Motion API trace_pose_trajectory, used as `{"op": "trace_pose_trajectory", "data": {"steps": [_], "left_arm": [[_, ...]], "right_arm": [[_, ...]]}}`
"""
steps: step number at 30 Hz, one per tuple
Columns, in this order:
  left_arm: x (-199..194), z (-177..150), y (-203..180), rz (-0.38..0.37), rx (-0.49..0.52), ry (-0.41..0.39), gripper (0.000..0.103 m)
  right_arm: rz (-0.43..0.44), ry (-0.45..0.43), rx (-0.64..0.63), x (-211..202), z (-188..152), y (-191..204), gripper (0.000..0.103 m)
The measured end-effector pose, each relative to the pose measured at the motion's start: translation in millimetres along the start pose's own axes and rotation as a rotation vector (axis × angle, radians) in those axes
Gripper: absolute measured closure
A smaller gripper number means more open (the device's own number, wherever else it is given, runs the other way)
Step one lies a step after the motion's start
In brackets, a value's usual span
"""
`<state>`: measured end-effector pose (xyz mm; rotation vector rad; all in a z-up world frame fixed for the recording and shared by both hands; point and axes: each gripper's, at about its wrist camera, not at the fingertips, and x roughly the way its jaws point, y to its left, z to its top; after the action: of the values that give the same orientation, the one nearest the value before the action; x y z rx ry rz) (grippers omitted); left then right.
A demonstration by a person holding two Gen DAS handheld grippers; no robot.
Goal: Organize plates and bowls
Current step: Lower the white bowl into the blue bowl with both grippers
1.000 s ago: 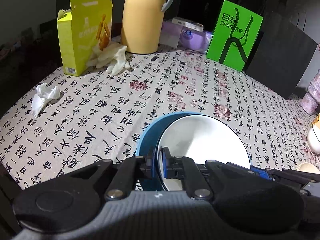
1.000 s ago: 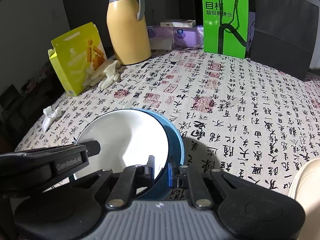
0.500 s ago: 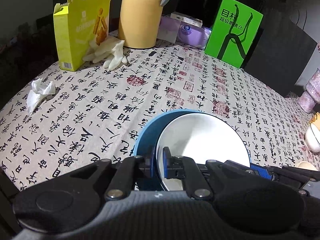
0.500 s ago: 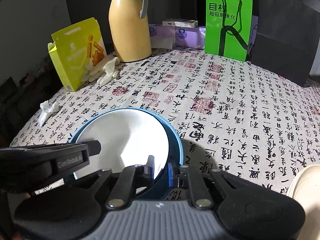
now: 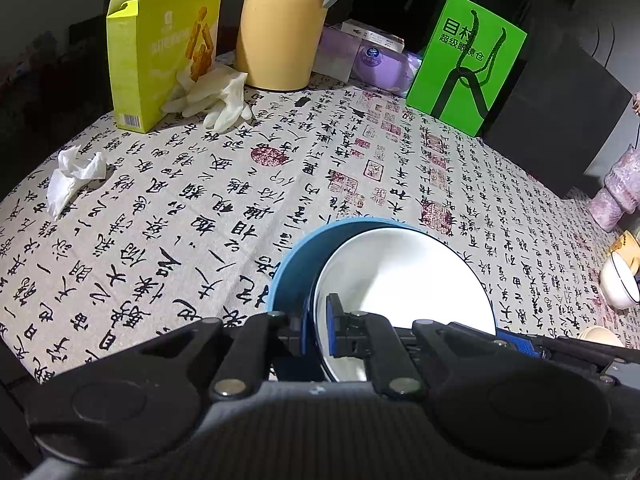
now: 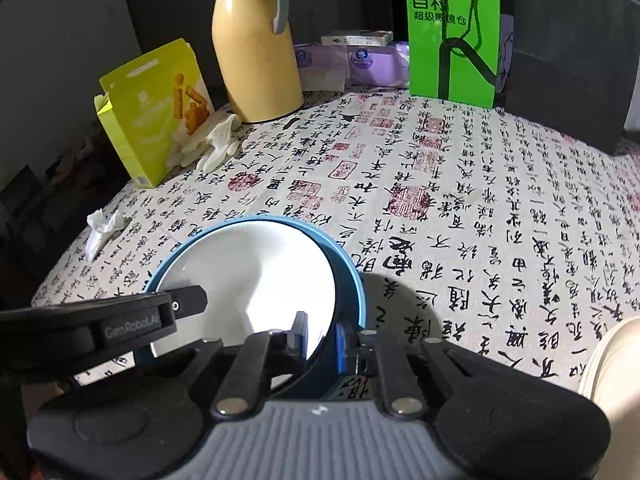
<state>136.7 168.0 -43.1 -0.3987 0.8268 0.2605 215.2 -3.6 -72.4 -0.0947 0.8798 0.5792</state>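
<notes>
On the calligraphy-cloth table [image 5: 240,184], in front of the thermos [image 6: 256,48], both hand-held grippers, left [image 5: 318,326] and right [image 6: 322,338], pinch opposite rims of the blue bowl [image 6: 348,272].

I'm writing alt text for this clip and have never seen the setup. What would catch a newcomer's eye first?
First, the blue bowl with a white inside, low in the middle, pinched at opposite sides of its rim by the left gripper and the right gripper. Next, the tablecloth covered in black calligraphy. At the far edge stand a bright green bag and a tall yellow jug.
</notes>
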Motion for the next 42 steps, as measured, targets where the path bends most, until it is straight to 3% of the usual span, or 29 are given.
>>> {"op": "trace_pose_trajectory", "data": {"steps": [12,18,21,27,29,36,42], "left_arm": [[-4,-1,-4,0.006,-0.003,-0.019,0.095],[-4,1,0,-0.008,-0.028,-0.001,0.094],[-3,1,3,-0.024,-0.049,0.021,0.089],[-4,2,10,-0.044,-0.093,0.031,0.090],[-7,2,10,-0.042,-0.096,0.014,0.094],[-9,3,10,-0.029,-0.112,0.018,0.094],[-18,6,9,-0.019,-0.098,-0.029,0.094]], "right_arm": [[-0.005,0.004,0.034,-1,-3,-3,0.092],[-0.002,0.004,0.044,-1,-2,-3,0.092],[-0.007,0.001,0.041,-1,-2,-3,0.093],[-0.021,-0.002,0.040,0,-1,0,0.094],[-0.025,0.001,0.043,1,0,-1,0.094],[0.001,0.018,0.082,1,2,-6,0.094],[0.021,0.025,0.124,-1,4,-12,0.095]]}}
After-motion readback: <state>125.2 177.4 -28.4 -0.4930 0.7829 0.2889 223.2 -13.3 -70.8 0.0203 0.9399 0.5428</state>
